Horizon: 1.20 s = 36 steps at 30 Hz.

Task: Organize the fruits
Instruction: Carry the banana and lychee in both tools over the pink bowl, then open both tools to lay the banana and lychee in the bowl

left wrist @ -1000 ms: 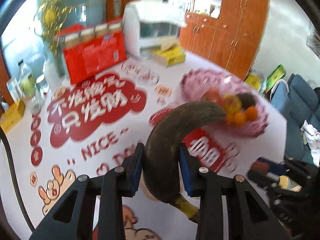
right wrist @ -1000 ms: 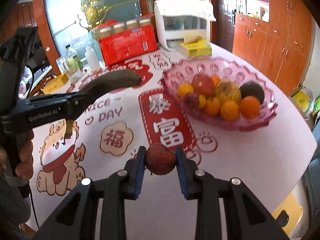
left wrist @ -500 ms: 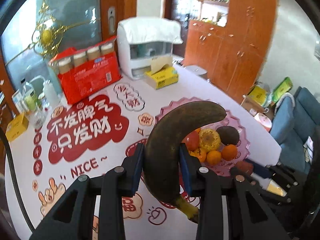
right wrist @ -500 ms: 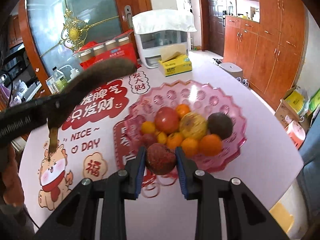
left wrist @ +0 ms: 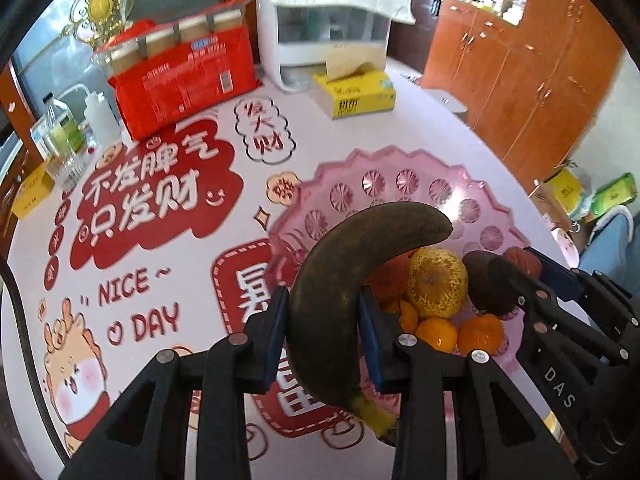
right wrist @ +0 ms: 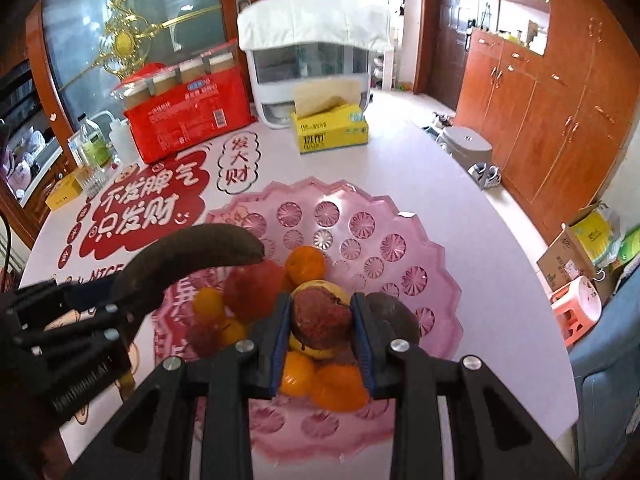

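a red package (right wrist: 188,120) stands beside a white appliance (right wrist: 312,60), with a yellow tissue box (right wrist: 329,130) just before it on the printed tablecloth (left wrist: 160,216).

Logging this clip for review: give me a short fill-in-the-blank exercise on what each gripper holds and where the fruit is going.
1. The left gripper has its jaws shut on a long, dark brown overripe ____.
2. The right gripper grips a small round reddish-brown fruit above the scalloped ____ plastic fruit bowl.
3. Behind the bowl, in front of the white appliance, stands a ____ tissue box.

Missing words: banana; pink; yellow
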Motion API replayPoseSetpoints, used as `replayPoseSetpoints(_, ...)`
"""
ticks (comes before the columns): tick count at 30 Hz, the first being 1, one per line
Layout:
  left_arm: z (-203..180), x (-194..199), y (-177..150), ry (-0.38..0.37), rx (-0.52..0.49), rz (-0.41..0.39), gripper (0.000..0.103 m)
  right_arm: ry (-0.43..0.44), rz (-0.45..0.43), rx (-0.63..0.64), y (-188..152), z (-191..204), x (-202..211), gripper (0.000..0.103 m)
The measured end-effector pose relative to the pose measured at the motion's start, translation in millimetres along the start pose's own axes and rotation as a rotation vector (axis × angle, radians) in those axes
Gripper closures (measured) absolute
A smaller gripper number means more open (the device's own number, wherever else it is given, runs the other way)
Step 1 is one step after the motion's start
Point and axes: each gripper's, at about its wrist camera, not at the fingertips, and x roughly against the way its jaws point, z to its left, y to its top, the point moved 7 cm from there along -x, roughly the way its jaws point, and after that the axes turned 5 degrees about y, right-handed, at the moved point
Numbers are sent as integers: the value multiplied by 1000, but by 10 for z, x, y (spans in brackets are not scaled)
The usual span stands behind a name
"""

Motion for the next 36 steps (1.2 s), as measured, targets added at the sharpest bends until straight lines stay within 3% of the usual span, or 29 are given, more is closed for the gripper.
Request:
replayPoseSetpoints(9, -83, -229, -40, 48, 27, 63, 68, 59, 60, 28, 26, -68, -282, 68)
replayPoseSetpoints(12, -46, -107, -11, 109, 8, 13, 39, 77, 50, 31, 51, -45, -274, 55)
replayPoseSetpoints(13, -14, -62, -4, 134, 6, -4, 29, 72, 43, 29, 64, -49, -264, 54)
replayPoseSetpoints(16, 88, 54, -9, 165, 15, -28, 16, 91, 41, 32, 84, -40, -249, 54)
replayPoseSetpoints(25, 307, 276, -160, 178, 68, -18, 10, 131, 48, 76, 32, 133, -103, 54)
replayPoseSetpoints(31, 428, 582, -271, 226, 127, -56, 10, 157, 29, 77, 16, 216, 148, 53)
replayPoseSetpoints(36, 534, 843, -374, 261, 177, -68, 9, 153, 2, 106, -14, 245, 405, 41)
